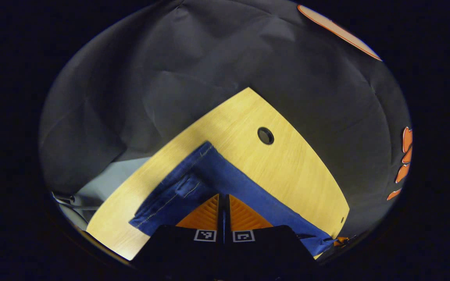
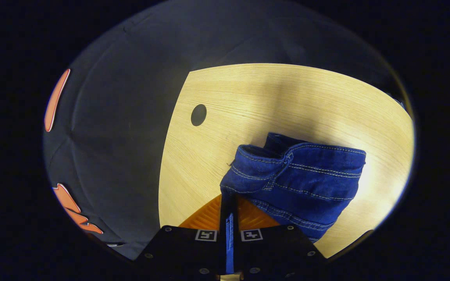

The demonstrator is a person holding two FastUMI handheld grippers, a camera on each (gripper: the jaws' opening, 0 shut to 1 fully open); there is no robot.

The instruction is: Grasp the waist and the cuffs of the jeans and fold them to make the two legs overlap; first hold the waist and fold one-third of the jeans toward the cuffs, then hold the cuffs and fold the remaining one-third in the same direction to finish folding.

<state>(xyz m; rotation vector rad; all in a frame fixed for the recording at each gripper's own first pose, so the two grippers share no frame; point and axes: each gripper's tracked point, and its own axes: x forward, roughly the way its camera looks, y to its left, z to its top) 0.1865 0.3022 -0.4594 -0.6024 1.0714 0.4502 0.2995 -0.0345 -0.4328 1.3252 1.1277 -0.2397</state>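
Left gripper view: the jeans (image 1: pixel 225 183) lie on the table (image 1: pixel 287 164) as a long blue band that runs from a stitched hem at the far end, near the middle of the tabletop, down to the near right edge, with a second layer of denim turned over along its left side. The left gripper (image 1: pixel 224 205) sits low at the near end of that band, its two fingers (image 1: pixel 205 216) drawn together with only a thin dark slit between them, and the denim runs right into that slit, so the fingers look clamped on a fold of the jeans (the pinched bit itself is hidden). A round hole (image 1: pixel 265 136) is cut in the table just beyond the jeans, to the right. Past the table's far edges hangs the dark cloth wall (image 1: pixel 178 66), and a pale floor (image 1: pixel 108 183) shows at the near left. In the right gripper view the jeans (image 2: pixel 299 183) are bunched in a thick bundle with double seams, right of centre on the table (image 2: pixel 272 101). The right gripper (image 2: pixel 229 210) has its fingers (image 2: pixel 254 218) pressed close on a strip of blue denim that shows in the gap between them. The hole (image 2: pixel 199 114) lies to the far left of the bundle, near the table's edge.
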